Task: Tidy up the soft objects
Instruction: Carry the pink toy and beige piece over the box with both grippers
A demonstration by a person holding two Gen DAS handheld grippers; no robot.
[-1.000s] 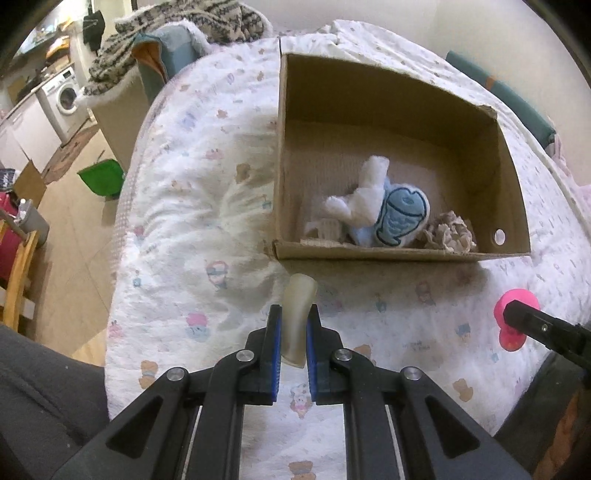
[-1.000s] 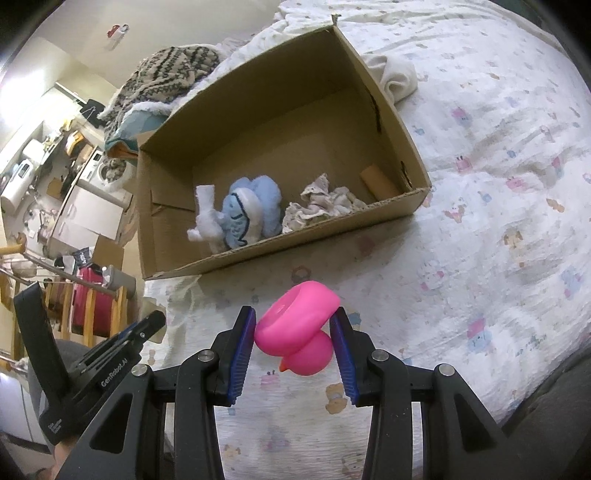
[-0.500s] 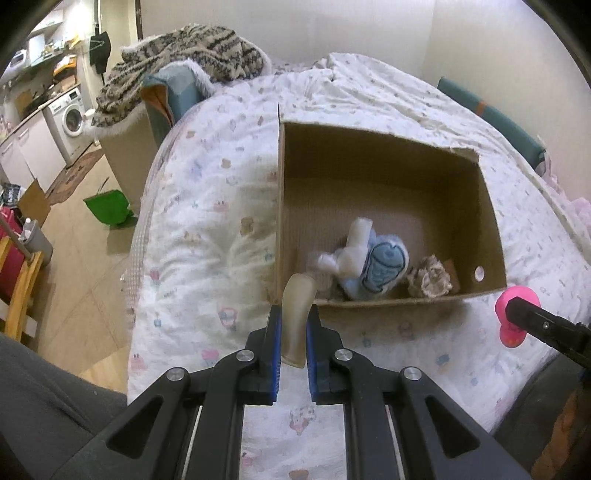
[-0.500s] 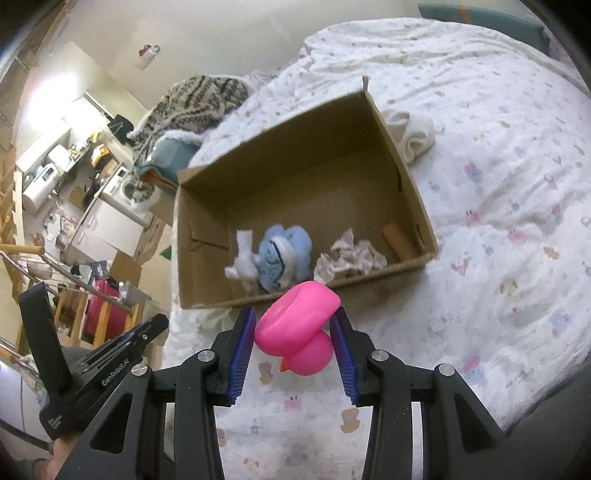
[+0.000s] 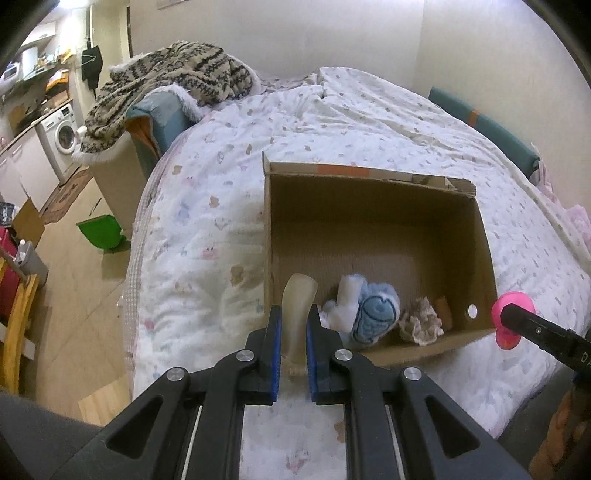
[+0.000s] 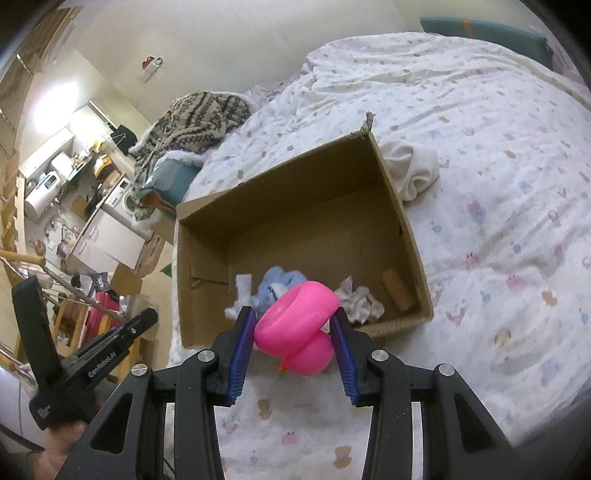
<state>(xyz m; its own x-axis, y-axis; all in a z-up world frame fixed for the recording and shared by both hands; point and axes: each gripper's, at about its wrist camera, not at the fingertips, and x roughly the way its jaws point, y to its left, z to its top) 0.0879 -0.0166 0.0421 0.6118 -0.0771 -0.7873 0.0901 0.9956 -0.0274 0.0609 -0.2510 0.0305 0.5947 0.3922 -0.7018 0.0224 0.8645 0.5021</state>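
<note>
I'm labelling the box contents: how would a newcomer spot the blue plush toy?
On the bed sits an open cardboard box. Along its near wall lies the blue plush toy, left of a crumpled beige wad. It alone is fluffy blue-and-white.

Plain cream walls [image 5: 280, 33], wood floor [image 5: 74, 295], washing machine [image 5: 61, 134] far left, patterned bed [image 5: 332, 122] filling the room.

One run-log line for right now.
left hand-held gripper: shut on beige soft piece | right hand-held gripper: shut on pink duck | cardboard box: three items inside
</note>
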